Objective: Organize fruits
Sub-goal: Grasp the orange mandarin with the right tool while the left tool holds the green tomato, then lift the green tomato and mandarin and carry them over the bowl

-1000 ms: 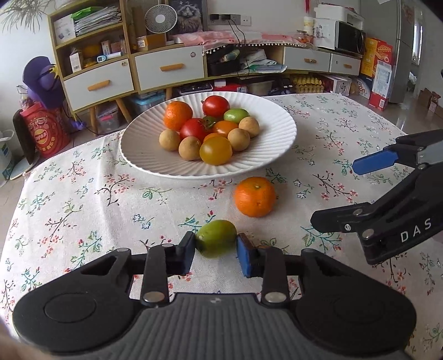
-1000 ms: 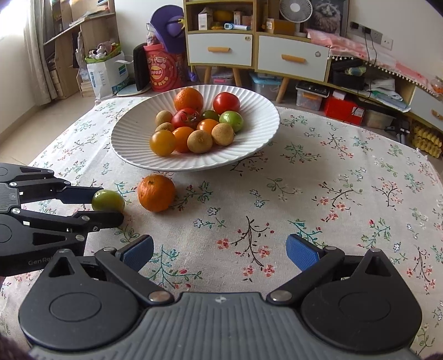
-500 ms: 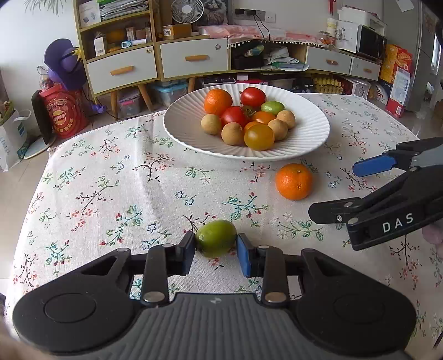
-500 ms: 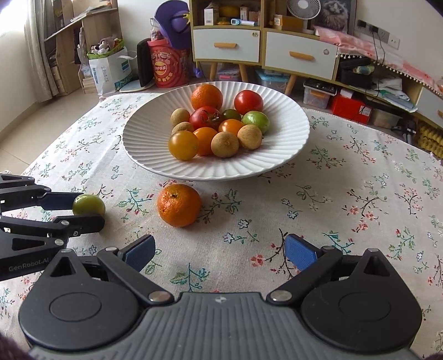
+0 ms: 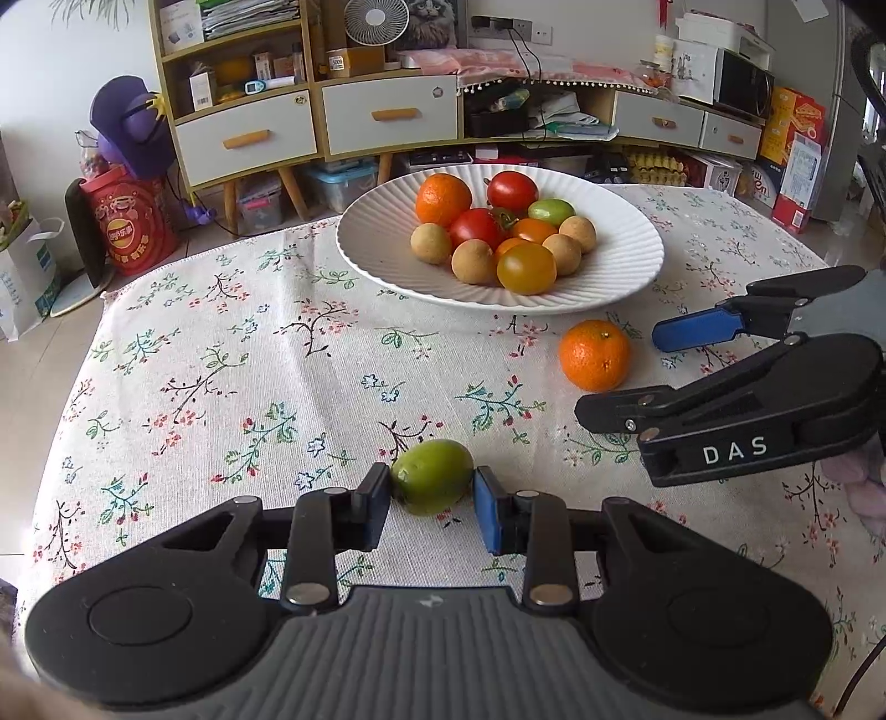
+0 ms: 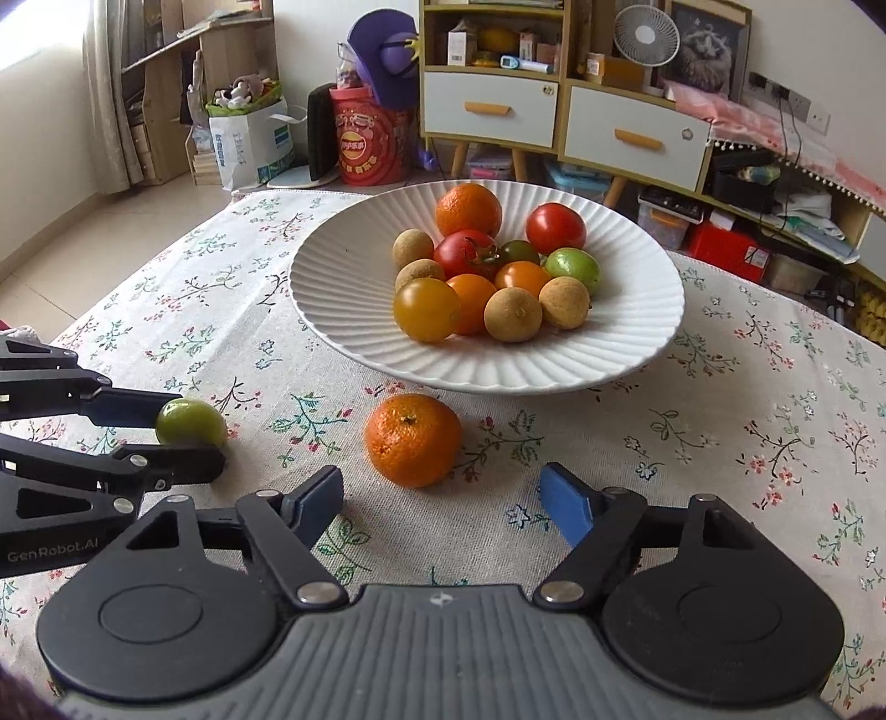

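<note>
Floral tablecloth (image 5: 232,354); left tongs (image 5: 432,501) grip green fruit (image 5: 432,477), right tongs (image 6: 440,501) wide (cabinets (image 5: 387,113) behind).

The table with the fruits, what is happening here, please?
A person is gathering fruits onto the white plate. The left hand-held gripper is shut on a green fruit. The right hand-held gripper is open, just short of the loose orange on the tablecloth.

white wall (image 5: 66,55), drawer cabinet (image 5: 387,116), tiled floor (image 6: 111,221), desk fan (image 5: 376,22)
</note>
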The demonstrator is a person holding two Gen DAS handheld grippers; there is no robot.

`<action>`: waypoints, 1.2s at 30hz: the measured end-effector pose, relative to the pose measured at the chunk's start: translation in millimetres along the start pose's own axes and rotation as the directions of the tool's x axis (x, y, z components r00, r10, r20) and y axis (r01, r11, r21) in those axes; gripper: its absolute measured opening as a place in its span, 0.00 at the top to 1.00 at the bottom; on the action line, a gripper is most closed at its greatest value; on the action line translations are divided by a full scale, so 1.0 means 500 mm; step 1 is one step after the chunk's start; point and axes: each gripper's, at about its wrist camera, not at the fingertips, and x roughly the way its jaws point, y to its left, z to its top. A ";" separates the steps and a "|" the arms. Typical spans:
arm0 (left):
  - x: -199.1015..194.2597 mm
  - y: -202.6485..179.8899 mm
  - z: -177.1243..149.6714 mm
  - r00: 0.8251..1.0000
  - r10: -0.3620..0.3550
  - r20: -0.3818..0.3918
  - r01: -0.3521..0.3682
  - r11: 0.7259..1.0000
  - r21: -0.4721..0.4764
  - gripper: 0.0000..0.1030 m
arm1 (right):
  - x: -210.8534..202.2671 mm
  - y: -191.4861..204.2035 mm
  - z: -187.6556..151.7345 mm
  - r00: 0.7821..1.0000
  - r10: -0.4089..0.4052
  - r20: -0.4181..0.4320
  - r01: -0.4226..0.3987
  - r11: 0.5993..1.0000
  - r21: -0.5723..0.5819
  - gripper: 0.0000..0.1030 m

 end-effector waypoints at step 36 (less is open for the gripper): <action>-0.014 -0.012 0.031 0.998 -0.049 0.034 0.051 0.998 -0.045 0.73 | -0.032 -0.010 -0.001 0.988 0.156 -0.021 -0.156 0.988 0.019 0.62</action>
